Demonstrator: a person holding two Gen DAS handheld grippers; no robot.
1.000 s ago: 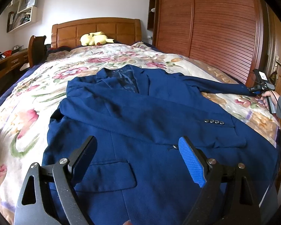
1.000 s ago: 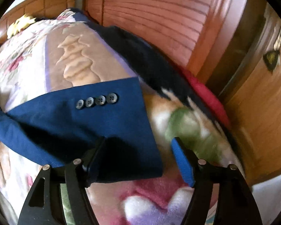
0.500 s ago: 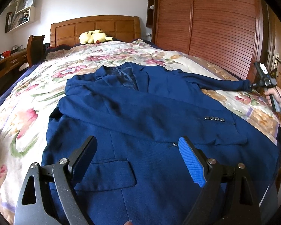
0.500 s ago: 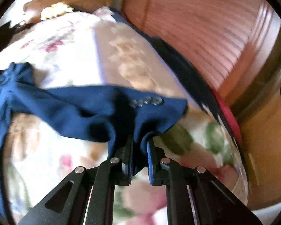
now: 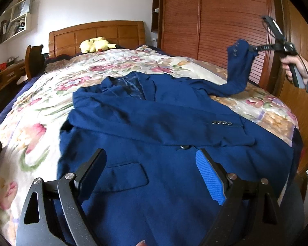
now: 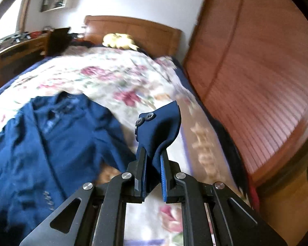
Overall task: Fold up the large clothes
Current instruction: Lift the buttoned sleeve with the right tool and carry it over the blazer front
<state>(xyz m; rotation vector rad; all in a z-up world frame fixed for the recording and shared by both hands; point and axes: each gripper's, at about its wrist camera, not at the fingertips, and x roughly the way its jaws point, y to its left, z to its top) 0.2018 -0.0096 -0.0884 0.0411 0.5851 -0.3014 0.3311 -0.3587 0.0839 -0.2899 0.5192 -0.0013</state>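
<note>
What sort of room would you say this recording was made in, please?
Most likely a home bedroom. The blue jacket lies on a bed covered in flowered bedding, with a wooden headboard and a yellow soft toy at its far end. A tall wooden wardrobe stands alongside.

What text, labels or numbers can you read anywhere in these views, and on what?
None readable.
Jacket: no label or tag shows.
Items on the wall shelf: too small and blurred to read.
Wardrobe doors, headboard, bedspread: no writing.
</note>
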